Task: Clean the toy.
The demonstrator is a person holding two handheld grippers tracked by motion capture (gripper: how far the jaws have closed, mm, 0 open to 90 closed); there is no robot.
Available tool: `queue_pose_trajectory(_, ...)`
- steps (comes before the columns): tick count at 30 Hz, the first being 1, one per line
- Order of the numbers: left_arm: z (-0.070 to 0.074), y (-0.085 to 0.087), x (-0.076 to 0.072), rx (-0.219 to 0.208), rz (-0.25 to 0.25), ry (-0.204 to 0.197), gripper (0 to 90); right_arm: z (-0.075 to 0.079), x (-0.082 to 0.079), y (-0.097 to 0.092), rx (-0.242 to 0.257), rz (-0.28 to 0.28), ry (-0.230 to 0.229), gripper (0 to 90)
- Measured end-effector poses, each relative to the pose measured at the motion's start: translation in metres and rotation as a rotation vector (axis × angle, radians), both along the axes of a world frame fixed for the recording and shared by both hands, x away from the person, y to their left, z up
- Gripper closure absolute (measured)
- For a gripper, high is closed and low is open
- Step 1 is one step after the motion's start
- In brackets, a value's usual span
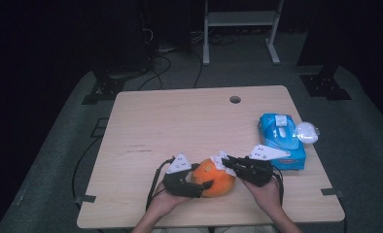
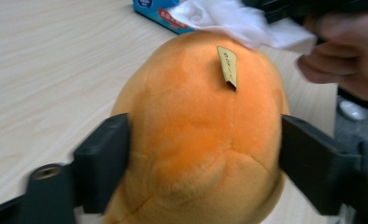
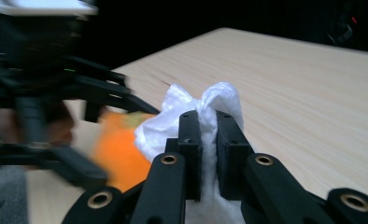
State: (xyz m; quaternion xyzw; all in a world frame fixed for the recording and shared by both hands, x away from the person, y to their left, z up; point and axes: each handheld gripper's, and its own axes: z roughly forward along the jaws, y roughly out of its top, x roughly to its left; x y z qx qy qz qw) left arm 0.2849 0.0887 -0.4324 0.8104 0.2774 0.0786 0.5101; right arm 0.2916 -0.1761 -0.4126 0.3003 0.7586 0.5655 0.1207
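one orange plush toy (image 1: 215,178) lies on the wooden table (image 1: 180,126), near the front edge, approx. centre. a small tan label (image 2: 228,66) hangs on its upper surface in the left gripper view.

left gripper (image 1: 201,187): jaws straddle the plush, one per side. the near-side jaw touches the fabric; the far-side jaw stands at the fabric edge, w/ no visible dent in the plush. whether the pads press or only rest there can't be told.

right gripper (image 1: 223,162): jaws clenched on a white tissue (image 3: 205,112), which bunches up above the jaw tips in the right gripper view. in the left gripper view the tissue lies against the top of the plush, beside the label.

a blue tissue pack (image 1: 282,141) lies on the table right of the right gripper, near the right edge. a white crumpled wad (image 1: 307,132) sits just beside the pack, at the table's right edge.

a round cable hole (image 1: 235,99) sits in the table top near the far edge, well apart from the plush.
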Motion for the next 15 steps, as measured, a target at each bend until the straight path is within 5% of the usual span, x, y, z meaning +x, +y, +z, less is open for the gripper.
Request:
queue_pose_trajectory(2, 0.0, -0.001, 0.0, -0.002, 0.009, -0.008, 29.3, 0.005, -0.007, 0.007, 0.018, 0.048, -0.026, 81.4)
queue_pose_trajectory(4, 0.0, -0.001, 0.0, -0.002, 0.011, -0.006, 30.1, 0.006, -0.01, 0.012, -0.029, 0.053, -0.059, 81.5)
queue_pose_trajectory(10, -0.001, 0.0, 0.001, -0.015, -0.058, 0.011, 22.8, -0.005, 0.005, -0.006, 0.002, -0.005, -0.003, 81.7)
queue_pose_trajectory(15, -0.005, -0.001, 0.001, -0.013, -0.027, 0.003, 26.9, 0.004, -0.009, 0.011, -0.002, 0.055, -0.045, 81.5)
